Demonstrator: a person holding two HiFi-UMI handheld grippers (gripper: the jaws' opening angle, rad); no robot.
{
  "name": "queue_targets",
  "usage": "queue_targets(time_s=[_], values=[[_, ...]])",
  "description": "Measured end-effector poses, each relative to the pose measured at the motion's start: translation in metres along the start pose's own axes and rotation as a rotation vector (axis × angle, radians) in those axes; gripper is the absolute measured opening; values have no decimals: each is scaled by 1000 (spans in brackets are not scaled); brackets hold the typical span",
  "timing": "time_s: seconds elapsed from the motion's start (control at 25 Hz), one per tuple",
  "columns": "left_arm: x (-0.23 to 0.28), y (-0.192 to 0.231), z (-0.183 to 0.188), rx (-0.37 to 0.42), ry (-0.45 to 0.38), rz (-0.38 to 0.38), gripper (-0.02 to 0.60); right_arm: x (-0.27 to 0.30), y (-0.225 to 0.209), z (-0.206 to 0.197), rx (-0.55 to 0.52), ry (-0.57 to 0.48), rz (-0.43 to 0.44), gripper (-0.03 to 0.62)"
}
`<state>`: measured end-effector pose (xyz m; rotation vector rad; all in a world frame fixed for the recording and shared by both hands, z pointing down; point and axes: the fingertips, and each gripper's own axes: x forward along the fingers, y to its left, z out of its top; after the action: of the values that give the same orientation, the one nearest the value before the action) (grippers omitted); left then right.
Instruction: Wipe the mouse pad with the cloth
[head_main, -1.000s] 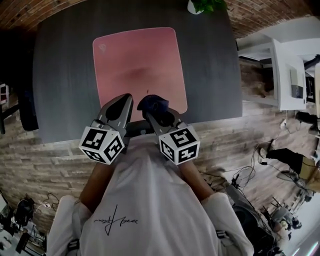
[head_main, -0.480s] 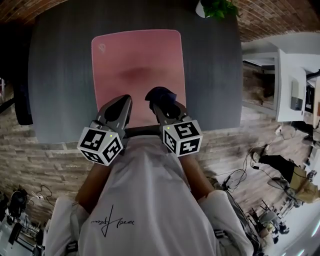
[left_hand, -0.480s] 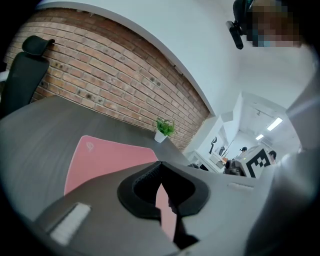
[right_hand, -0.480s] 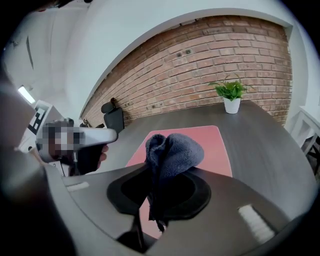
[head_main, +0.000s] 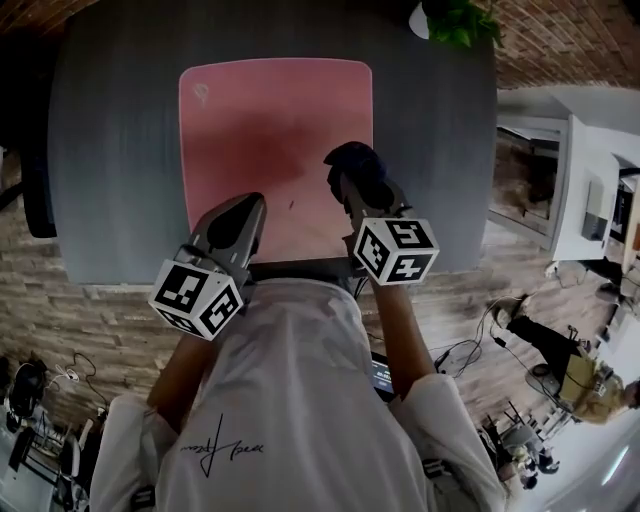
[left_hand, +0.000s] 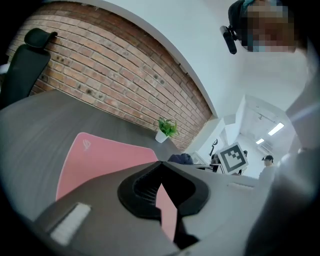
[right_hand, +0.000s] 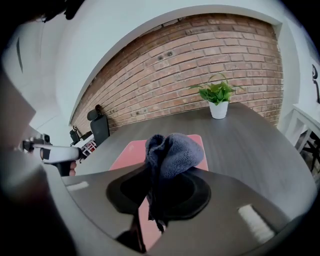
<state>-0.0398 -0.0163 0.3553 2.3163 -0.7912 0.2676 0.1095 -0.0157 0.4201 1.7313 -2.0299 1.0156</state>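
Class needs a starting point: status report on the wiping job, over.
Left claw shut, empty, near edge of mouse pad. Right claw shut on cloth, over its right side. No obstacle; plant stands well clear.

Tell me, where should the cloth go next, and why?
Probably sweep the cloth left across the pad. The right gripper pinches it at the pad's right edge, so most of the pink surface lies to its left. The left gripper sits shut and empty over the pad's near edge, so the sweep should likely pass beyond it.

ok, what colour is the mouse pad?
Pink. The mouse pad shows best in the head view.
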Motion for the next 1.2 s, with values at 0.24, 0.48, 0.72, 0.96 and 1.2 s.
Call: queue_targets(time_s=[0.24, 0.48, 0.72, 0.96, 1.2], values=[[7, 5, -5, -18, 19, 5, 11, 24, -17, 21, -34, -8, -7, 84], [18, 10, -7, -40, 38, 22, 11, 45, -35, 32, -39, 10, -12, 84], [27, 13, -14, -54, 63, 27, 11, 63, -49, 36, -32, 22, -28, 84], [28, 19, -20, -87, 91, 38, 11, 86, -56, 39, -57, 39, -28, 83], [27, 22, -35, -75, 141, 38, 11, 108, -61, 41, -49, 43, -40, 83]])
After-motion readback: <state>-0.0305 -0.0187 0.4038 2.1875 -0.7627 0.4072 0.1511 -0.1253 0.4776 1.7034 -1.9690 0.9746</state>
